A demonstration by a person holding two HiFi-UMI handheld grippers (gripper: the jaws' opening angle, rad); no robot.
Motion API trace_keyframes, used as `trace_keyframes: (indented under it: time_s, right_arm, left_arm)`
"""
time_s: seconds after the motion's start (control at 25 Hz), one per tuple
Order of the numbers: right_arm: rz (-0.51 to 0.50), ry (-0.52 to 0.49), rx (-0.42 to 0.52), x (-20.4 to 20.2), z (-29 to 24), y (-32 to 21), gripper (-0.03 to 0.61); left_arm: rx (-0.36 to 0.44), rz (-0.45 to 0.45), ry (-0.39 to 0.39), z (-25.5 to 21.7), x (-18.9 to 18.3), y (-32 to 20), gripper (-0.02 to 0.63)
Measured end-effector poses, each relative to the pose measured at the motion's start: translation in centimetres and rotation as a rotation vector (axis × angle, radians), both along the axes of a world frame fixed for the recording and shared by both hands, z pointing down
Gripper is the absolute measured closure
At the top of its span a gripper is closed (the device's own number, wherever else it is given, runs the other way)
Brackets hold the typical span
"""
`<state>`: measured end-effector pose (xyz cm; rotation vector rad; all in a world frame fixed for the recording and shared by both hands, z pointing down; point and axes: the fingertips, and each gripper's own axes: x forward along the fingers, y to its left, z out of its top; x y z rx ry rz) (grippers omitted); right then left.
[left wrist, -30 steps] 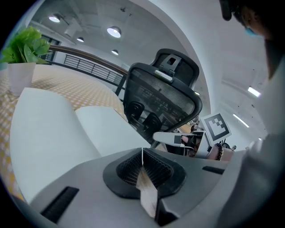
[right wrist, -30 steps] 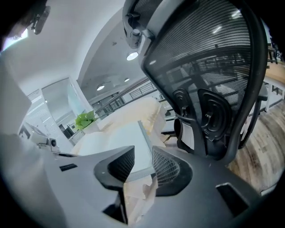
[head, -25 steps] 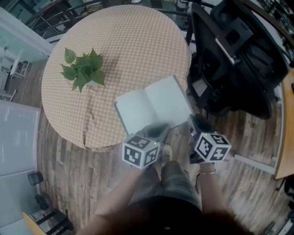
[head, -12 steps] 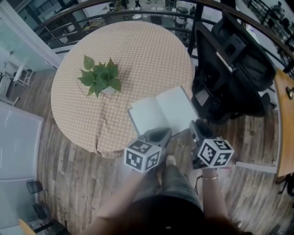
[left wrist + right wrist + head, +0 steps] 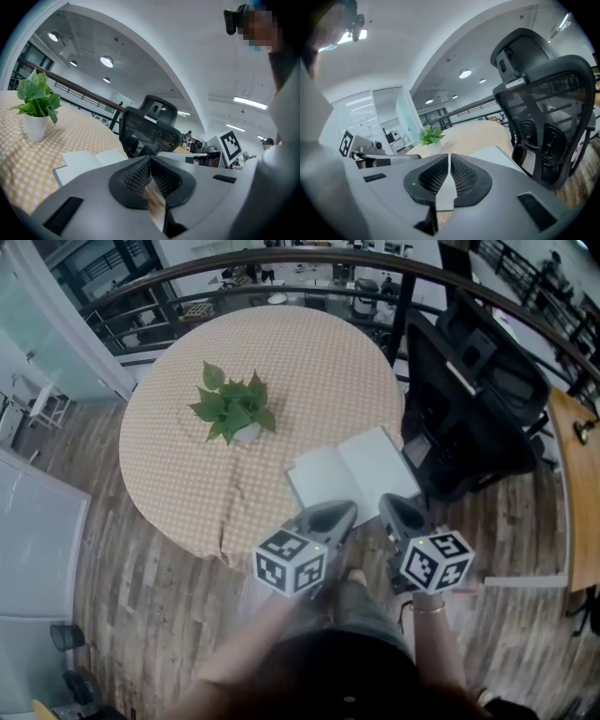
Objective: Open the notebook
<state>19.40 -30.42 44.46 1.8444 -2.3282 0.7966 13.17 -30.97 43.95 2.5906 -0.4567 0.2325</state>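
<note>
The wood-plank floor [image 5: 141, 559] runs under everything. On it stands a round bench [image 5: 281, 352] draped in a tan checked cloth. Close against the bench's right side is a black mesh office chair [image 5: 478, 399] with a headrest.

The notebook [image 5: 352, 474] lies open and flat on the bench, white pages up. It sits at the rim nearest the person, on the side towards the chair. Well apart from it, nearer the middle of the cloth, a small leafy plant in a white pot [image 5: 234, 413] stands upright.

The person stands at the bench's near edge with both tools held out in front, side by side over the floor and pointing at the notebook. Neither tool touches it.

The left hand-held gripper [image 5: 345, 512] has its ribbed pads drawn together at the tips, with nothing pinched between them. The open pages and the plant show beyond it.

The right hand-held gripper [image 5: 389, 506] has just been closing its jaws. They now meet at the tips, likewise on nothing, with the chair close on its right. A cube with square black-and-white markers sits on the back of each tool.
</note>
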Motion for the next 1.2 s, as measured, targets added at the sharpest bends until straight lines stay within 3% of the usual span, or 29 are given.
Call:
trace_keyframes:
  time_s: [0.28,0.56,0.96,1.2]
  right_arm:
    - [-0.040,0.120,0.075,-5.0,-1.8,1.4,0.568]
    - [0.017,0.172,0.120,-7.6,-3.6,2.6,0.568]
    - [0.029,0.182,0.128,-7.0,-4.7,3.7,0.568]
    - [0.016,0.217,0.127,-5.9,-5.3,4.0,0.568]
  left_arm:
    - [0.041,0.042,0.018,-1.7,-3.0,1.5,0.598]
    - [0.058,0.073,0.034,-2.3,-4.7,2.9,0.598]
    - [0.052,0.025,0.042,-1.9,-5.3,3.3,0.598]
    - [0.075,0.016,0.004,-2.4,-4.0,3.7,0.600]
